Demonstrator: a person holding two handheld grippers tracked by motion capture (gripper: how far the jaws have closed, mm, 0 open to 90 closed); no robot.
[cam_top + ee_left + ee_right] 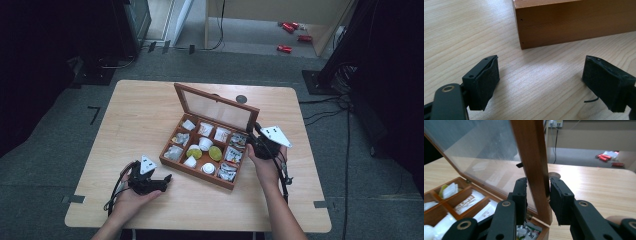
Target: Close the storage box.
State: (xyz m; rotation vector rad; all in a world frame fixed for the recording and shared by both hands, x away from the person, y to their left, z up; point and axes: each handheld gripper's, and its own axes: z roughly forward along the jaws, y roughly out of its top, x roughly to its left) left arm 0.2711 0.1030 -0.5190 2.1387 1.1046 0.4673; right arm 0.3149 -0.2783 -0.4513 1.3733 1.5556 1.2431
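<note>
Wooden glass-paned lid [534,157] of brown compartment box [172,161] w/ right hand-held gripper [537,195] seemingly clamping its frame; left hand-held gripper [541,82] gapes empty over light desk [135,115].

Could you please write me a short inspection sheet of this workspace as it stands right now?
Surface: pale wooden table, bare around the box.
Job's things: wooden box with compartments of packets, white cups and green pieces; glass lid raised.
Clutter: nothing seen on the table.
Grippers: right claw closed on the lid's wooden frame edge; left claw open, empty, low over the table beside the box.
Cables: one trails from each claw; more lie on the floor at right.
Surroundings: grey floor, red items lying on it far off, dark equipment at both sides.
</note>
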